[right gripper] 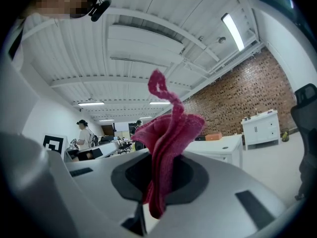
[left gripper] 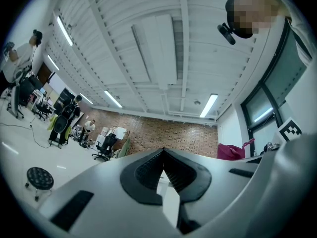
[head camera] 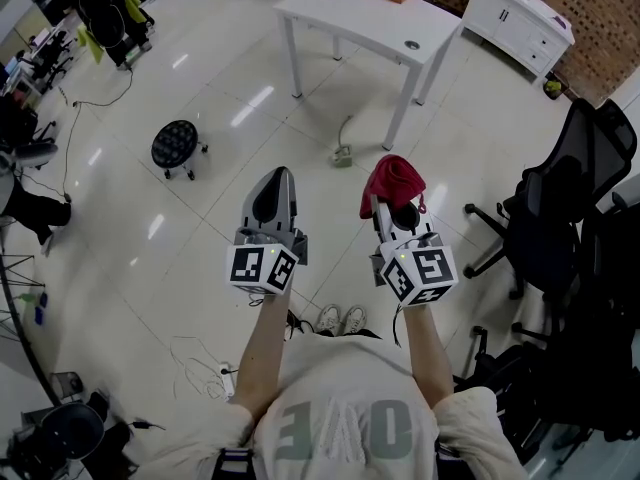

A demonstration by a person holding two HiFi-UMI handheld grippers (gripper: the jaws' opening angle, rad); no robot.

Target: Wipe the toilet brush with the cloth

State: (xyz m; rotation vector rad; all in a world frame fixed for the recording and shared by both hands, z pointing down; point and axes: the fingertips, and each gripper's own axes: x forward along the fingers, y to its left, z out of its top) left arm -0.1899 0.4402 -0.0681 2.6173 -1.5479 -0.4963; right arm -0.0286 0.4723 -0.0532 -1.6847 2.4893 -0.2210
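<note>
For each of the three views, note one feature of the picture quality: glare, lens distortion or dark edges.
Head view: ceiling lights glare as bright streaks on the glossy floor. Left gripper view: strong fisheye bends the ceiling beams, the corners go black, and the strip light is blown out. Right gripper view: same fisheye; the cloth looms large near the lens and the brick wall curves.

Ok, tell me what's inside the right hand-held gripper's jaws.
A red cloth, pinched by the right hand-held gripper: it bunches up above the jaws and a tail hangs below. The part squeezed between the pads is covered by them.
</note>
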